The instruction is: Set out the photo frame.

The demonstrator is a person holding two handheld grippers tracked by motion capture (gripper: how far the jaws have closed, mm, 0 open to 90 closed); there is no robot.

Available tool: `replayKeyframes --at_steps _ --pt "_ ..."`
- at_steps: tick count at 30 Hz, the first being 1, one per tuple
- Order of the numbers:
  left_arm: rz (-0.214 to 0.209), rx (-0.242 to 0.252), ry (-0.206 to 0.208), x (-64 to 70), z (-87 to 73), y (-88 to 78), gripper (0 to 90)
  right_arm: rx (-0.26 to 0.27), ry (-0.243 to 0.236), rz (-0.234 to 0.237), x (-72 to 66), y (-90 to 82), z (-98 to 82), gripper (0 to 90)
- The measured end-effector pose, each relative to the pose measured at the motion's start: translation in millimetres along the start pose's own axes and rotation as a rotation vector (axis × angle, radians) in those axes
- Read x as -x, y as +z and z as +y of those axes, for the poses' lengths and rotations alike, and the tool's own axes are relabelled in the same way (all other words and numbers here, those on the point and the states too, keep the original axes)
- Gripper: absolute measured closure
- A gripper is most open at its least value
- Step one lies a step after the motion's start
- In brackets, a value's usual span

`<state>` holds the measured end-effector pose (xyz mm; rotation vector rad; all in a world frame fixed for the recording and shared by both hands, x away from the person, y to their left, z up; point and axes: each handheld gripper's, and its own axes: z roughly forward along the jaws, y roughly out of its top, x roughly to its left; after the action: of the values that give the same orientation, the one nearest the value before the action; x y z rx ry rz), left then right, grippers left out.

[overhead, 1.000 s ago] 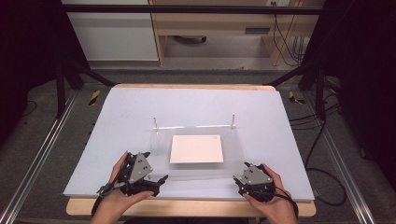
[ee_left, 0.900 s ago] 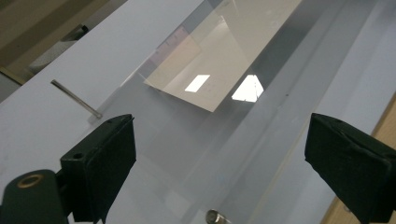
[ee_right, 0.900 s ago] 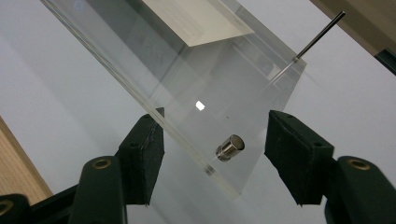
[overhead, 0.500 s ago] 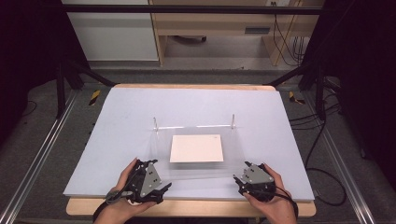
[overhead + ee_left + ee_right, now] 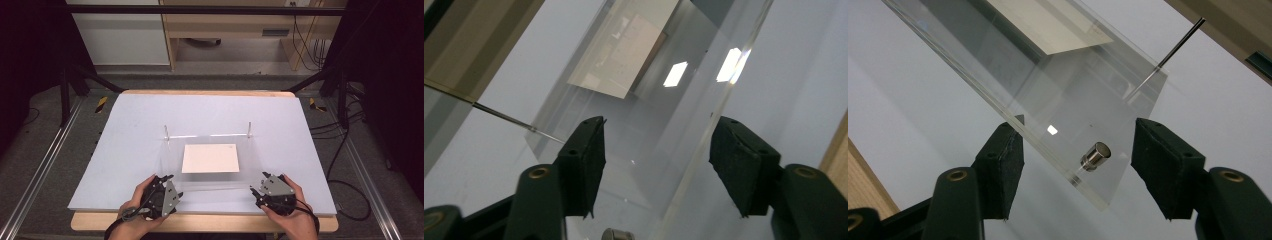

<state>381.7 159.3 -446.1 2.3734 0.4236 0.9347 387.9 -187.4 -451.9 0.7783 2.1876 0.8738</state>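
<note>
No brand, label or writing can be read anywhere. A clear acrylic frame (image 5: 210,165) holding a blank cream sheet of paper (image 5: 210,158) lies at the centre of the pale blue-grey table mat (image 5: 125,130). The left gripper (image 5: 169,184) straddles its near left corner; its jaws have just been closing, pads not yet pressing. The right gripper (image 5: 256,189), half open, brackets the near right corner without contact. The right gripper view shows a small silver metal stud (image 5: 1095,155) in that corner; the left gripper view catches another stud (image 5: 616,234) and a thin steel pin (image 5: 504,116).

acrylic frame (image 5: 1048,100): clear glossy plastic | standoff (image 5: 1095,155) between right gripper (image 5: 1073,165) jaws: shiny metal | paper sheet (image 5: 210,158): matt | jaw pads: rough black foam
</note>
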Motion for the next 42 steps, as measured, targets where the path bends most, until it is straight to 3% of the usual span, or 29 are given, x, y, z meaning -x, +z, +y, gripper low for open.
replayKeyframes --at_steps 7,17,20,28,33,35,41,42 --pt "0.02 -0.016 0.038 4.9 4.9 9.3 43.2 0.008 0.009 -0.003 0.9 -1.0 1.2 38.7" --pt "0.052 -0.003 0.016 3.9 5.8 13.0 51.2 0.015 0.015 -0.002 1.7 -1.9 1.3 38.8" --pt "0.067 -0.004 0.036 5.1 7.4 11.2 53.4 0.019 0.017 0.0 2.3 -2.4 1.5 38.8" --pt "0.077 0.002 0.026 2.2 7.5 8.2 55.1 0.033 0.026 0.004 2.8 -3.3 1.6 39.1" --pt "0.077 -0.009 0.033 1.8 5.5 8.5 54.7 0.019 -0.015 0.008 -0.4 -0.1 0.9 33.7" --pt "0.074 -0.001 0.018 0.1 5.8 7.3 54.7 -0.001 -0.06 -0.004 -3.4 3.6 -1.4 30.4" --pt "0.078 0.003 0.001 -4.0 4.0 5.6 54.7 0.029 -0.118 -0.036 -5.1 4.8 -1.8 29.3" --pt "0.079 0.006 -0.008 -4.8 3.5 5.6 54.7 0.038 -0.121 -0.041 -4.8 5.9 -0.5 32.4"
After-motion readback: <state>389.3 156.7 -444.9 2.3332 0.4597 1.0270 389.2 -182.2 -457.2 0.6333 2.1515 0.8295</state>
